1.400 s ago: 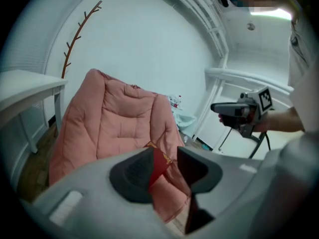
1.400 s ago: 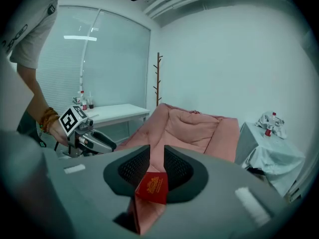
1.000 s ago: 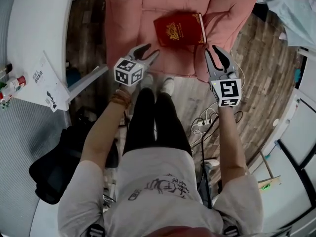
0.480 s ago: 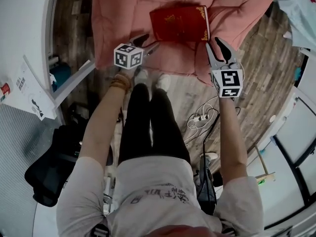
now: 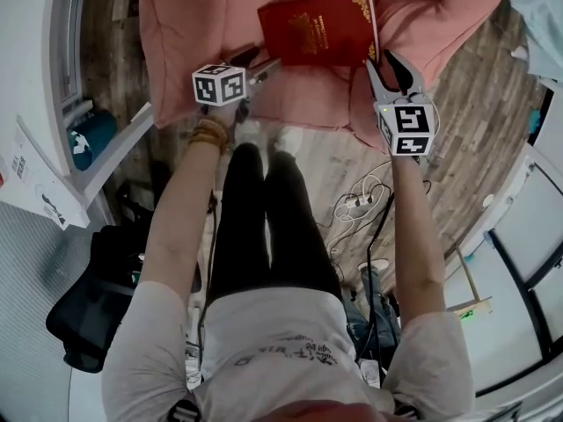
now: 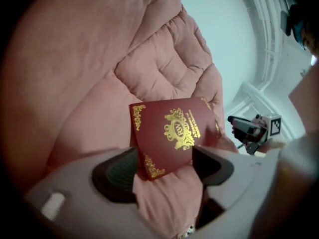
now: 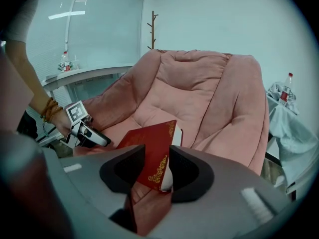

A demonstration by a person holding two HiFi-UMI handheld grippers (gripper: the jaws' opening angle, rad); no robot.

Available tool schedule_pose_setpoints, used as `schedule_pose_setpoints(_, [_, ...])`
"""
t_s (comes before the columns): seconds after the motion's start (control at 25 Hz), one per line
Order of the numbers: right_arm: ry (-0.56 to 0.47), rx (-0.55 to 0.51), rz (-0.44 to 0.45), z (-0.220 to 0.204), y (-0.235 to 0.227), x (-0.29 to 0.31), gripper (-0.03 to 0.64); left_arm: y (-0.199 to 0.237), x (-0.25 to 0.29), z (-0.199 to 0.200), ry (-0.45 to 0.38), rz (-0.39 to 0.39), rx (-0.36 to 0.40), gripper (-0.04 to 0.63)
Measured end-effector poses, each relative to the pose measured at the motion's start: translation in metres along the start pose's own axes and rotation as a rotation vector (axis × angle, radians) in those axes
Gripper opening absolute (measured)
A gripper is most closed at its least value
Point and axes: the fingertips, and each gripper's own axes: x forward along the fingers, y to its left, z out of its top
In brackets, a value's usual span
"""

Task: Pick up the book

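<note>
A dark red book (image 5: 318, 29) with gold print lies flat on the seat of a pink cushioned armchair (image 5: 193, 16). My left gripper (image 5: 262, 61) is at the book's near left corner. In the left gripper view that corner (image 6: 149, 166) sits between the opening jaws (image 6: 164, 169), and the pads stand off it. My right gripper (image 5: 384, 62) is at the book's near right corner. In the right gripper view the book (image 7: 152, 151) shows edge-on between the opening jaws (image 7: 155, 171), with no pad pressing on it.
A white desk (image 5: 44, 69) with papers runs along the left. Cables and a power strip (image 5: 359, 205) lie on the wooden floor by the person's feet. A black chair (image 5: 88, 306) is at lower left. A coat stand (image 7: 152, 29) and a cloth-draped table with a bottle (image 7: 286, 86) flank the armchair.
Both grippers have come down from in front of the chair onto the book's near corners, and their jaws have widened. The book has not moved on the cushion.
</note>
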Motion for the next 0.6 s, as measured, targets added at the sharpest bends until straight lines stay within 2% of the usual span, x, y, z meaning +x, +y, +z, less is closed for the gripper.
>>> schedule_pose_setpoints(0.12, [0.007,0.004,0.004,-0.008,0.002,0.009,0.158,0.011,0.008,-0.004,0.018,-0.006,-0.039,0.365])
schedule_pose_setpoints(0.28, [0.022,0.016,0.004,-0.02,0.001,0.02,0.164,0.014,0.02,-0.005,0.031,-0.053,-0.069,0.372])
schedule_pose_setpoints(0.6, [0.037,0.019,0.007,-0.034,-0.001,0.035,0.178,0.021,0.039,0.001,0.001,-0.091,-0.138,0.44])
